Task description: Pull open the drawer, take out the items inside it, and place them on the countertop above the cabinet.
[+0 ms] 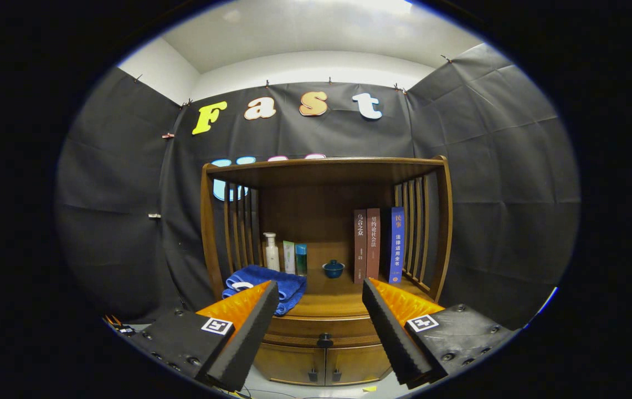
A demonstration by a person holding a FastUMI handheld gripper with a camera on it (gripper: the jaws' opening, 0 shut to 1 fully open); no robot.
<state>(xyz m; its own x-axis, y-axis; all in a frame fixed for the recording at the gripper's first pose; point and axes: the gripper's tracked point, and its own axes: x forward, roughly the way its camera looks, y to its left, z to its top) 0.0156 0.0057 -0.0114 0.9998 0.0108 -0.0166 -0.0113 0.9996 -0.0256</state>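
The gripper (320,293) is held spread wide, empty, well short of the drawer knob (324,339) (small); it could be missed if approached off-centre.

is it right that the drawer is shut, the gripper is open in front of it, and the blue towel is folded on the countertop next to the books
Not quite. In the gripper view the blue towel lies at the far end of the countertop from the books, beside the bottles; a small teapot sits between. The rest holds: the drawer is shut and the gripper is open in front of it.
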